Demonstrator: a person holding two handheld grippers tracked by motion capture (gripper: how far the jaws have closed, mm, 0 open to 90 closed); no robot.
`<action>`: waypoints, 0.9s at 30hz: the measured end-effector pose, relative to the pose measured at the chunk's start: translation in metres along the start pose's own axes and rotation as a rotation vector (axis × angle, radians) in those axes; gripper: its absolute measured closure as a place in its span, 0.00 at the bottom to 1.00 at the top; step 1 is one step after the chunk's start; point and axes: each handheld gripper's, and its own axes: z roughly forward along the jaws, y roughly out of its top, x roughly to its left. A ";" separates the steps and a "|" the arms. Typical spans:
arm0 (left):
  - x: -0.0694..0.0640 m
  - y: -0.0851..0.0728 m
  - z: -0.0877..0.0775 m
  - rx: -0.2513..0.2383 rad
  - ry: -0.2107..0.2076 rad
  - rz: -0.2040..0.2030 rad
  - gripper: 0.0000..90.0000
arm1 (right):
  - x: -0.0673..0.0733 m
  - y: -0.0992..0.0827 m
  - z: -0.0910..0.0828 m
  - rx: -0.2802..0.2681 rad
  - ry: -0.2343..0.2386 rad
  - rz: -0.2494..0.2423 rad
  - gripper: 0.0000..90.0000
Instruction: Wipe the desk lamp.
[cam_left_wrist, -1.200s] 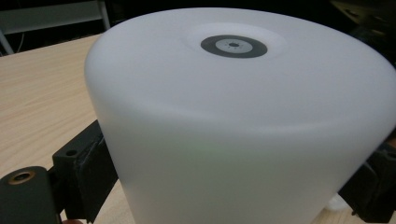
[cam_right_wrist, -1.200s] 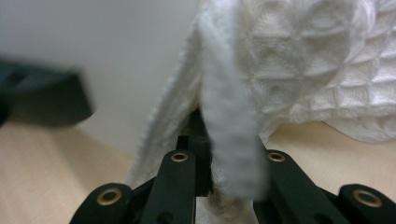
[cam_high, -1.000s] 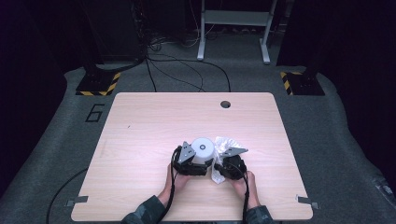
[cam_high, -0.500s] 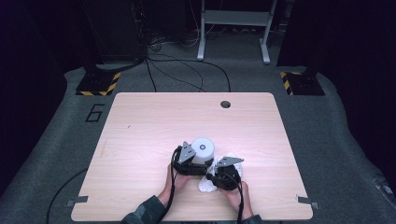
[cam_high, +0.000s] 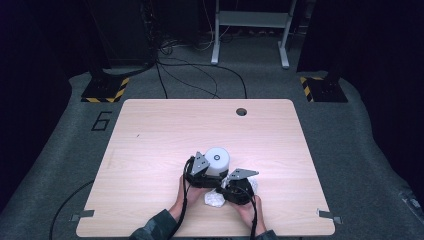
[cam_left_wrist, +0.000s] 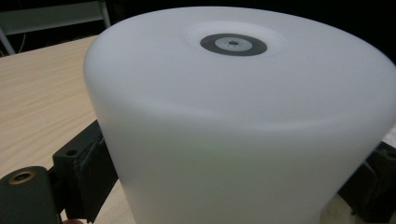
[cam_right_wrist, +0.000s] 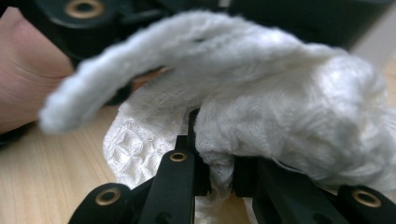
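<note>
On the tabletop (cam_high: 150, 140), toward the middle of its near edge, a person works with a gripper in each hand. The left gripper (cam_high: 202, 172) has its jaws spread wide around a white cylinder (cam_high: 217, 161) that stands upright on the wood. In the left gripper view the cylinder (cam_left_wrist: 238, 116) shows a smooth, matte wall and a flat top with a small dark ring at its centre, and a black jaw lies against its side low on the left and another low on the right.

Just to the right of it and nearer the near edge, the right gripper (cam_high: 235, 190) is clamped on a white cloth (cam_high: 215, 199), a lump of which lies on the wood beside the left hand (cam_high: 187, 195). In the right gripper view the jaws stand close together, with a fold of the waffle-textured cloth (cam_right_wrist: 280, 116) pinched between them; the rest bunches up above the jaws, and one flap arches over toward the left gripper's black body. The cloth sits just beside the foot of the cylinder; whether it touches the cylinder cannot be told.

A round cable hole (cam_high: 241, 111) sits near the far edge of the tabletop, well apart from both grippers.
</note>
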 end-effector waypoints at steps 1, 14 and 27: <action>0.000 0.000 0.000 0.002 -0.001 0.001 0.09 | -0.002 -0.001 -0.002 0.000 -0.007 0.006 0.91; 0.000 0.000 0.000 0.003 -0.005 0.004 0.09 | -0.037 0.025 -0.027 -0.051 -0.165 -0.019 0.90; 0.000 0.000 0.000 0.006 -0.006 0.003 0.09 | -0.047 0.054 -0.011 -0.001 -0.246 -0.078 0.91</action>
